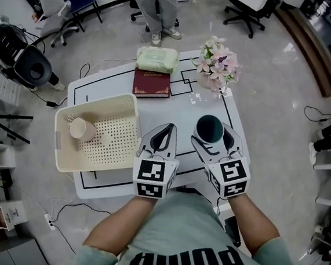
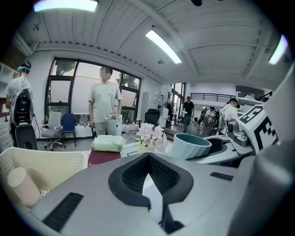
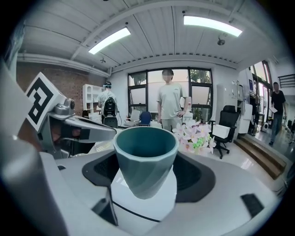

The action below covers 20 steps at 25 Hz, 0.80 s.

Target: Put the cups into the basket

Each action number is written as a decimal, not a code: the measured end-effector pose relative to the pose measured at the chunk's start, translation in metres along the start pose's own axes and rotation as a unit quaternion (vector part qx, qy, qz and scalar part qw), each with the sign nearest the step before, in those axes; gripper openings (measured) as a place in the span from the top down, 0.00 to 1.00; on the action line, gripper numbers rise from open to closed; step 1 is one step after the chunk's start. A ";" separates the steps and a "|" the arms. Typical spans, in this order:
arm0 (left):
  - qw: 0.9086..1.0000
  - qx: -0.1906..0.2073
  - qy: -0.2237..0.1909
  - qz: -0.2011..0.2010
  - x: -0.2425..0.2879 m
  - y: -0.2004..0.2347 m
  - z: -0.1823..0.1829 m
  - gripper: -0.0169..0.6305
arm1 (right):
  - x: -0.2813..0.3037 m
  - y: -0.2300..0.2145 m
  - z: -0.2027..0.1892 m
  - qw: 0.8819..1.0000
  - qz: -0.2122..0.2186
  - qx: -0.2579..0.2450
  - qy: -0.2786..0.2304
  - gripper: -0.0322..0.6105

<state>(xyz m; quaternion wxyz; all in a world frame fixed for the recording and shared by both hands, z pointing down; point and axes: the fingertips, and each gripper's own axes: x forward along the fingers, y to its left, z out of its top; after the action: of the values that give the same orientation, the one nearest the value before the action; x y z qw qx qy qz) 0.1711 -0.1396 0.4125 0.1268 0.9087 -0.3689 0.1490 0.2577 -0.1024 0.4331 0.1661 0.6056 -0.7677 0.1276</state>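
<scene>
Closest to me, my right claw is clamped on the upright teal cup at the right side of the white bench, my left claw just beside it is closed on nothing, and a beige cup lies on its side inside the cream perforated basket at the bench's left.

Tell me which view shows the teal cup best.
The right gripper view: the teal cup sits centred between the jaws of the right gripper, rim, inside and faceted wall all plain. The head view shows only its dark mouth from above. The left gripper view catches its rim and upper wall at the right, the base hidden.
</scene>
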 end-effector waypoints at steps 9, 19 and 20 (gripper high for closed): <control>0.998 -0.012 -0.033 0.051 -0.059 0.052 0.017 0.96 | 0.002 0.075 0.057 0.998 0.059 -0.010 -0.034 0.36; 0.986 -0.034 -0.054 0.154 -0.145 0.148 0.016 0.96 | 0.033 0.179 0.110 0.987 0.149 -0.033 -0.058 0.36; 0.984 -0.036 -0.056 0.164 -0.152 0.156 0.015 0.97 | 0.037 0.189 0.112 0.985 0.157 -0.036 -0.058 0.36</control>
<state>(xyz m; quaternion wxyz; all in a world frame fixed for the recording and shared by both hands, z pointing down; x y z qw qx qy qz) -0.0411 -0.1571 0.3618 0.1127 0.8376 -0.5245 0.1032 0.0553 -0.1356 0.3468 0.1205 0.4777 -0.8656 0.0890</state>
